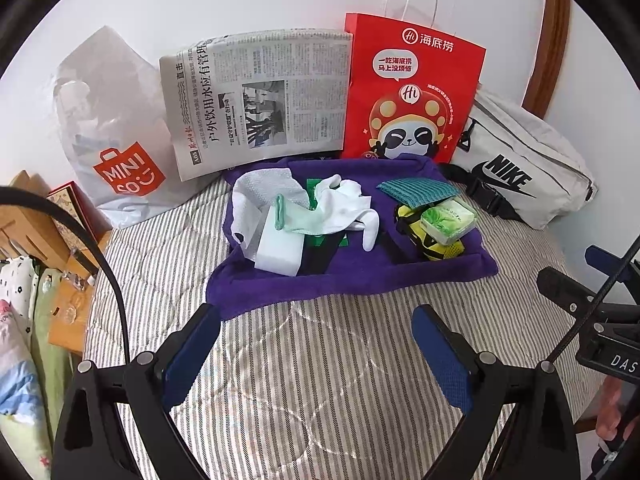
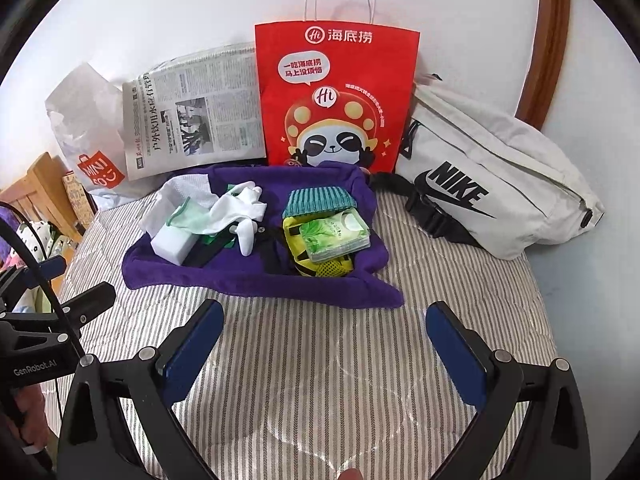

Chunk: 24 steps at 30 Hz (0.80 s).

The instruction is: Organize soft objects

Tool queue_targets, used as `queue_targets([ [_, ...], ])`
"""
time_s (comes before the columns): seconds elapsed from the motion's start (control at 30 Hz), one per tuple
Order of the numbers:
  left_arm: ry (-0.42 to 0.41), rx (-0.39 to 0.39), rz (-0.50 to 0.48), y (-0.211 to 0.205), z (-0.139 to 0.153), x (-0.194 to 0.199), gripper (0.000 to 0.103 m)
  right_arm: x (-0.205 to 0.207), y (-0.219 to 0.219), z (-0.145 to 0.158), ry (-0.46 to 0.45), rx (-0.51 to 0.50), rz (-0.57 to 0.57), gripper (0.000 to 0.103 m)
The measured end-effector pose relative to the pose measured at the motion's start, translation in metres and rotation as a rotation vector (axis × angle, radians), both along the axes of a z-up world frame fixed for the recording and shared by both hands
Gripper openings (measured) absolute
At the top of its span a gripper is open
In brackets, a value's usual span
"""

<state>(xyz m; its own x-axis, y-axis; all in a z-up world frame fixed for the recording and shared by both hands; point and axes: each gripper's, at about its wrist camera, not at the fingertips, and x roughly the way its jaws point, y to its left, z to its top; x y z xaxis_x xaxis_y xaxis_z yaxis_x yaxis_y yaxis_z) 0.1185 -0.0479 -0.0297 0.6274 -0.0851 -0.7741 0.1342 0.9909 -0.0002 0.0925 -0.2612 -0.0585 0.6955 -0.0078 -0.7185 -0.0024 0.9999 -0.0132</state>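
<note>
A purple towel (image 1: 352,276) (image 2: 256,280) lies on the striped bed with soft items piled on it. On its left are a white cloth (image 1: 260,192), a white sponge block (image 1: 280,250) (image 2: 174,242) and white and green gloves (image 1: 344,208) (image 2: 236,208). On its right are a teal cloth (image 1: 416,190) (image 2: 318,200), a green tissue pack (image 1: 448,220) (image 2: 334,234) and a yellow mesh item (image 1: 436,246) (image 2: 324,268). My left gripper (image 1: 316,356) and right gripper (image 2: 324,356) hover open over the bedding, short of the towel's near edge, holding nothing.
Against the white wall stand a white Miniso plastic bag (image 1: 116,148) (image 2: 88,136), a newspaper (image 1: 260,100) (image 2: 192,116), a red paper bag (image 1: 412,92) (image 2: 336,100) and a white Nike waist bag (image 1: 524,164) (image 2: 488,172). Wooden furniture (image 1: 40,224) and clothes sit left of the bed.
</note>
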Motion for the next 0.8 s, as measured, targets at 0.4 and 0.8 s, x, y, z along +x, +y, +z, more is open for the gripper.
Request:
queue_targets([
  [0.4,0.001,-0.005,0.014,0.0055,0.0019,0.0003,0.097,0.0005,-0.0026,0.0012,0.001,0.006,-0.012,0.100],
  [0.8,0.006,0.005,0.017,0.0064,0.0006,0.0001,0.097,0.0007,-0.0001,0.0001,0.005,0.002,-0.013,0.100],
])
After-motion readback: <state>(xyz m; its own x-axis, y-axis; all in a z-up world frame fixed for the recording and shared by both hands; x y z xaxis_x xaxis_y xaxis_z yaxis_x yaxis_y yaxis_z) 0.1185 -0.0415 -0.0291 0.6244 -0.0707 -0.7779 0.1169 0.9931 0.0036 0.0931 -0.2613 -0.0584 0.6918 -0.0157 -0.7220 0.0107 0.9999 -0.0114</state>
